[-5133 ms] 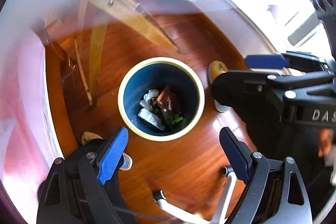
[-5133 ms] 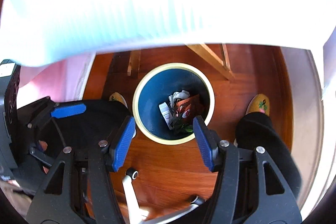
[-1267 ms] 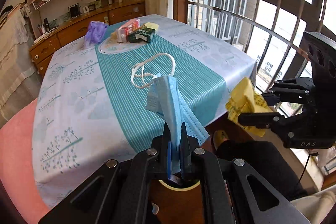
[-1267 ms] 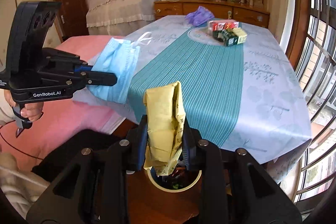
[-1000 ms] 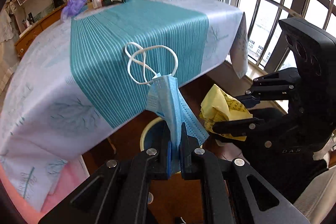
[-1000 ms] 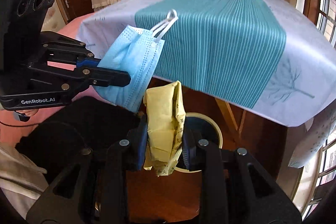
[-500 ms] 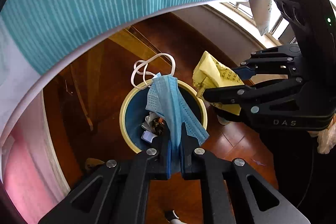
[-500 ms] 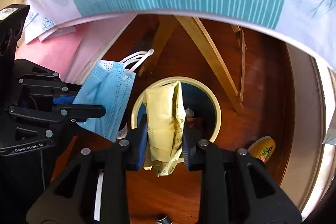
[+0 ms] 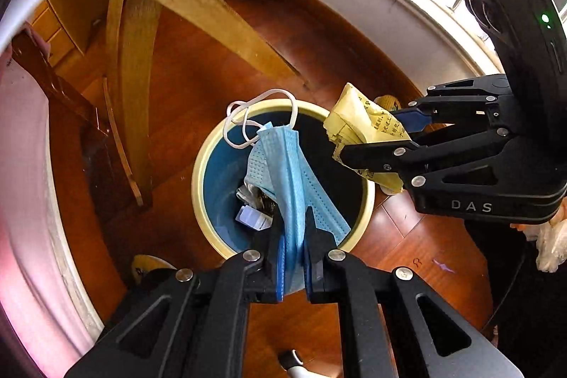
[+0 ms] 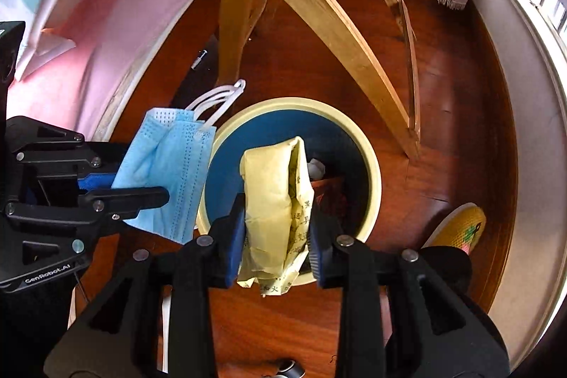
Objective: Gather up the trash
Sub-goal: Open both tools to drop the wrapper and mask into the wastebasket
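Grippers above a blue wastebasket (image 9: 212, 186): left gripper (image 9: 293, 238) clamps a blue face mask (image 9: 290, 172); right gripper (image 10: 277, 229) clamps a crumpled yellow paper wrapper (image 10: 274, 197).

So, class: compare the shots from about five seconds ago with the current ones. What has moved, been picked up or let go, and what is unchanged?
Both grippers, open and empty then, are now shut: the left gripper on a blue face mask, the right gripper on a yellow paper wrapper. Both pieces were carried from the table down over the trash bin. Nothing has been let go yet. The bin and its contents look unchanged.
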### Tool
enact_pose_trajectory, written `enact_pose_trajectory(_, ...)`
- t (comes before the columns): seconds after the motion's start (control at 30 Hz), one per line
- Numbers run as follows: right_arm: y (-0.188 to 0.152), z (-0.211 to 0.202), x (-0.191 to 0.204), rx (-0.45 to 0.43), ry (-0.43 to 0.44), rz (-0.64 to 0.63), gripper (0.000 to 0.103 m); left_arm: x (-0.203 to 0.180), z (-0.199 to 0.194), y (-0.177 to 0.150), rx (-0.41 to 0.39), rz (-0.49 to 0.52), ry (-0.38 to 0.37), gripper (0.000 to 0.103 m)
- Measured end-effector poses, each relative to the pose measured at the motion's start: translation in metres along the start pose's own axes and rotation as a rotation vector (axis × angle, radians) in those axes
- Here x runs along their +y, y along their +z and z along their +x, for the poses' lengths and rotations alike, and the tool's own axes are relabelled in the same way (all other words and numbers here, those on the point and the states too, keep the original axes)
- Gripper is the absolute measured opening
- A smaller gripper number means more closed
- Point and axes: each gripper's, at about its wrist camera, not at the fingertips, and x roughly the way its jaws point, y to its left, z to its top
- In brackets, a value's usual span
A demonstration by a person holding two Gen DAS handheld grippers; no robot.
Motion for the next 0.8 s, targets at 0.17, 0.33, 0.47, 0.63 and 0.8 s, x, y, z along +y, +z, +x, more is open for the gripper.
enact_pose_trajectory(0.17, 0.007, 0.02, -0.005, 0.028, -0.002, 0.007, 0.045, 0.007, 0.011, 0.008, 0.016, -0.02, 0.025, 0.025)
enact_pose_trajectory(0.33, 0.005, 0.026, -0.006, 0.048, -0.007, 0.014, 0.054, 0.018, 0.013, 0.009, -0.001, -0.041, 0.041, 0.064)
enact_pose_trajectory(0.47, 0.005, 0.026, -0.008, 0.049, -0.009, 0.021, 0.054, 0.023, 0.01, 0.01, -0.012, -0.056, 0.045, 0.071)
enact_pose_trajectory(0.63, 0.005, 0.022, -0.004, 0.043, -0.01, 0.008, 0.054, 0.019, -0.002, 0.011, -0.031, -0.066, 0.049, 0.072)
enact_pose_trajectory(0.8, 0.007, 0.012, 0.001, 0.033, -0.026, 0.009, 0.054, 0.015, -0.017, 0.013, -0.052, -0.083, 0.041, 0.072)
